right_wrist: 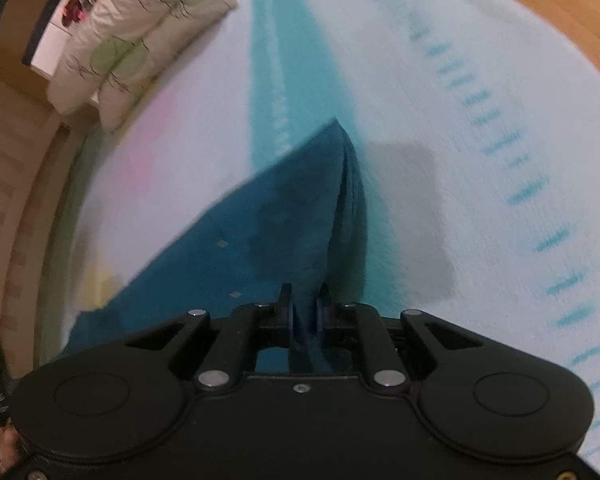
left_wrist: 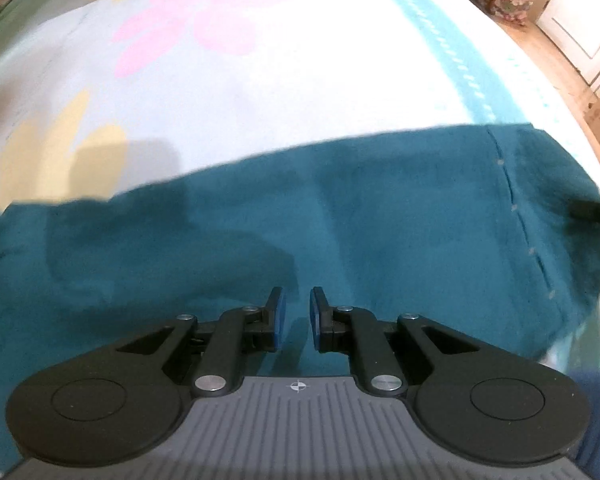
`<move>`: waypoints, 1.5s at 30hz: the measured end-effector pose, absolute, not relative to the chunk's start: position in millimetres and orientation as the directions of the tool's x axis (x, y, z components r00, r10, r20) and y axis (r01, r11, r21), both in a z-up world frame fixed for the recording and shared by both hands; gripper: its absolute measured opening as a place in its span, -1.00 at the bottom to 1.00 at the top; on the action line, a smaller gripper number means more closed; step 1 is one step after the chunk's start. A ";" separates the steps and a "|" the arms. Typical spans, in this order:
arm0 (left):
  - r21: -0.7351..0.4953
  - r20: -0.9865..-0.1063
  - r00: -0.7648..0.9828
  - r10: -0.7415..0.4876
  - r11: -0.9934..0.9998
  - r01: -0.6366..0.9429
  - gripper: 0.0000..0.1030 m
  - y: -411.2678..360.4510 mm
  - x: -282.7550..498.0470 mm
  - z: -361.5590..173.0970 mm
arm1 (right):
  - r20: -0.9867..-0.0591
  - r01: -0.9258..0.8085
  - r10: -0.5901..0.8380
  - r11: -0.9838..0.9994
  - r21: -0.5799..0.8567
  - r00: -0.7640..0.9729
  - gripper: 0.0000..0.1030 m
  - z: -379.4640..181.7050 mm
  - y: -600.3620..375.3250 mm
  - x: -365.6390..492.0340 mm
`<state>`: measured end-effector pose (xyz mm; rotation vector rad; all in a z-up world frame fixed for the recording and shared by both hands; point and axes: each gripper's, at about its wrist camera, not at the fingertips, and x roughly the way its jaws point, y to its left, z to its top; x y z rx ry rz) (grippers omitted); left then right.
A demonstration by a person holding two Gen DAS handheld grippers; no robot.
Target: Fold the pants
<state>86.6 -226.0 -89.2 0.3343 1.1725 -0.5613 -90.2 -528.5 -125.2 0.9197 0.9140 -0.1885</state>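
Pants (left_wrist: 340, 220), teal, spread across a pale flower-print bedspread (left_wrist: 260, 80), one end gathered and lifted. Right gripper (right_wrist: 305, 312): tongs narrow, pinching a ridge of the teal cloth between its pads. Left gripper (left_wrist: 297, 316): tongs parted by a small gap, nothing between them, hovering over the fabric near its close edge. Risks, as judged: thin bite may slip under pull; one-sided lift may skew the fold or bunch layers; dragging may rumple the bedspread beneath.

Bed, pale floral cover (left_wrist: 260, 92); teal pants (left_wrist: 340, 220), pillow (right_wrist: 132, 40) on it
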 end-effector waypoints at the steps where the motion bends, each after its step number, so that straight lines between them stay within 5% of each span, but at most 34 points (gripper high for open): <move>1: -0.041 -0.930 0.277 -0.242 0.816 0.576 -0.72 -232.6 89.8 -90.7 | -0.747 0.496 0.215 0.629 0.599 0.629 -0.64 -117.1 -527.1 -90.0; 14: -0.065 -0.946 0.212 -0.247 0.782 0.619 -0.72 -237.6 72.6 -116.5 | -0.748 0.467 0.178 0.683 0.562 0.640 -0.64 -65.4 -500.9 -68.9; 27: 0.039 -0.907 0.397 -0.137 0.914 0.404 -0.72 -55.9 96.5 -68.3 | -0.671 0.228 0.310 0.777 0.587 0.673 -0.64 14.7 -361.2 2.3; 37: 0.073 -0.901 0.433 -0.017 0.979 0.191 -0.72 62.0 97.0 -63.6 | -0.647 0.100 0.488 0.748 0.656 0.586 -0.63 -57.6 -196.8 94.3; 42: 0.064 -0.900 0.435 -0.019 0.982 0.177 -0.72 78.2 92.5 -57.2 | -0.723 0.115 0.473 0.793 0.598 0.503 -0.30 -114.2 -141.7 105.4; 45: 0.068 -0.887 0.461 -0.029 0.979 0.192 -0.72 64.8 91.4 -54.0 | -0.695 0.088 0.491 0.781 0.618 0.526 -0.06 -112.0 -145.0 97.7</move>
